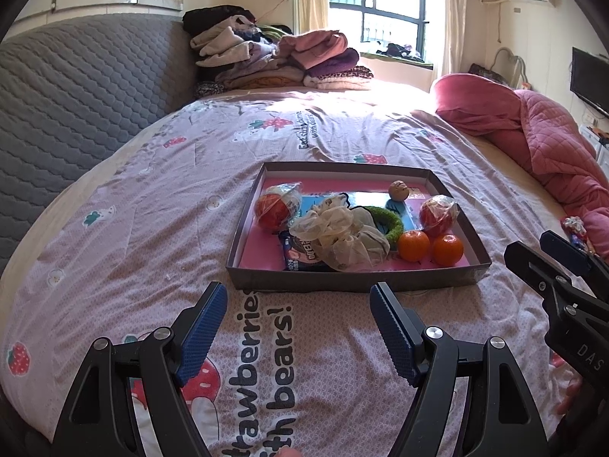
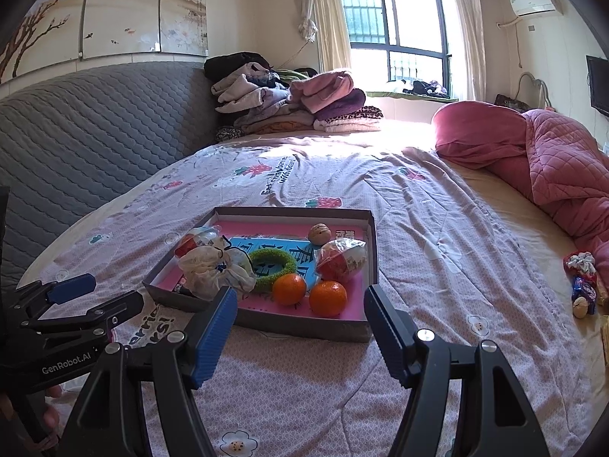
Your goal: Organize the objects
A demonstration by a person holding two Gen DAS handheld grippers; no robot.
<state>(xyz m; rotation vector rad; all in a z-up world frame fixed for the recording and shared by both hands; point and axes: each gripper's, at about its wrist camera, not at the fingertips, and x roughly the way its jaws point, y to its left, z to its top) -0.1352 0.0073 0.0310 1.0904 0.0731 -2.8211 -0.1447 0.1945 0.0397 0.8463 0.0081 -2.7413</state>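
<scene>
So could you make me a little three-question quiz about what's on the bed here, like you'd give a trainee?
1. True or false: both tongs, left tongs and right tongs, are open and hold nothing.
2. How many oranges lie in the shallow box?
3. The green fuzzy ring lies: A) on the bedsheet outside the box, B) inside the box, C) on the clothes pile.

Key: 1 true. 2 two, side by side near the box's front wall. 3 B, beside the crumpled scrunchie.
</scene>
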